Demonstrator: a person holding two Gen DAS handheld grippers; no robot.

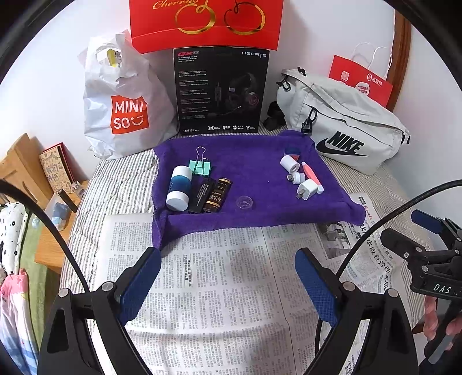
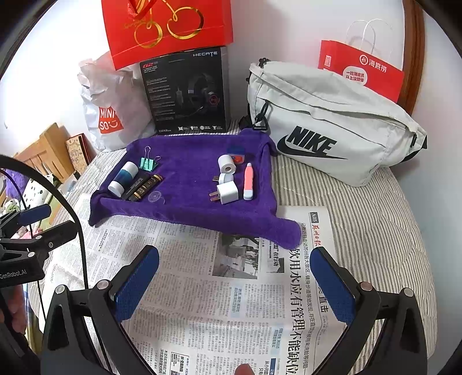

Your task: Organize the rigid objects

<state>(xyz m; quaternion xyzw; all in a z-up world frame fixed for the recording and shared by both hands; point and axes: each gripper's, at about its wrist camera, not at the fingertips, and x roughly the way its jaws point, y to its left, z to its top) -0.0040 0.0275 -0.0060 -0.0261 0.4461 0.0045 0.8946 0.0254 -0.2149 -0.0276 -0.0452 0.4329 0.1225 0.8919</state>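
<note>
A purple towel point(image 1: 254, 170) point(image 2: 190, 161) lies on the bed with two groups of small objects. On its left lie a blue-and-white bottle point(image 1: 179, 188) point(image 2: 123, 178), a green binder clip point(image 1: 201, 166) point(image 2: 149, 164), a black tube point(image 1: 203, 195) and a brown bottle point(image 1: 217, 195) point(image 2: 145, 187), with a clear lid point(image 1: 244, 202) point(image 2: 156, 197) beside them. On its right lie a white roll point(image 1: 289, 163) point(image 2: 226, 164), a white charger plug point(image 1: 306, 189) point(image 2: 226, 193), a pink-and-white pen point(image 1: 312, 176) point(image 2: 248, 181) and a small blue-lidded tin point(image 2: 236, 153). My left gripper point(image 1: 228, 284) and right gripper point(image 2: 238, 284) are open, empty, over the newspaper.
A newspaper point(image 1: 219, 288) point(image 2: 231, 288) covers the striped bed in front of the towel. Behind stand a Miniso bag point(image 1: 127, 101), a black headset box point(image 1: 221, 89), a red gift bag point(image 1: 205, 23), a grey Nike bag point(image 2: 332, 121) and a red paper bag point(image 2: 361, 69). A wooden nightstand point(image 1: 49, 230) is left.
</note>
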